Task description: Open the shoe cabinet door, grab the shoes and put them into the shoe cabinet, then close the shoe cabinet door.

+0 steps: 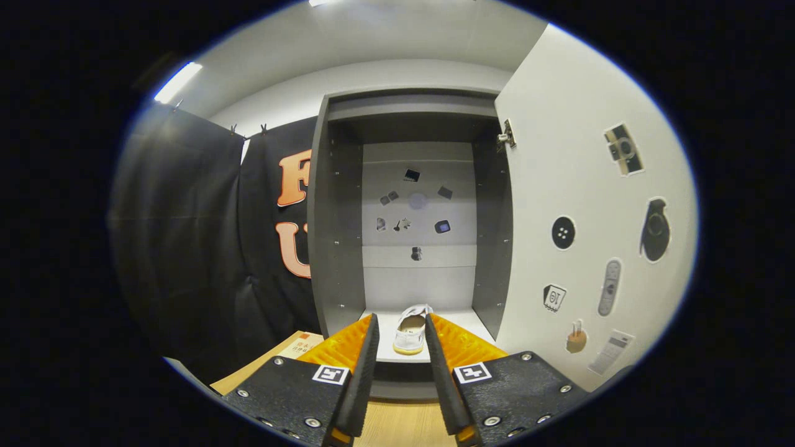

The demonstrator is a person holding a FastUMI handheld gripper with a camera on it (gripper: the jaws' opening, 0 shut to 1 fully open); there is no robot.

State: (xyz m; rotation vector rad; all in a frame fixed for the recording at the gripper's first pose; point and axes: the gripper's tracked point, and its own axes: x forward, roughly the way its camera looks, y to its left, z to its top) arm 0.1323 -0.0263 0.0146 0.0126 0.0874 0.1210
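Shoe (410, 330) sits on shoe cabinet (338, 248) floor, just ahead of open, empty claw (400, 329); door (577, 205) swung wide.

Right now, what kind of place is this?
Probably a test booth set up like a home entryway: an open shoe cabinet, a white shoe on its shelf ahead of the open claw, and a stickered door.

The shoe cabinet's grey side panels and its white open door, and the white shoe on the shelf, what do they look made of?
The grey side panels look like matte laminated board: flat, with rows of small holes. The white open door seems the same board, smooth, hung on a metal hinge. The white shoe looks like canvas or soft leather with a pale rubber sole; hard to tell. The gripper has its jaws open, the shoe just ahead.
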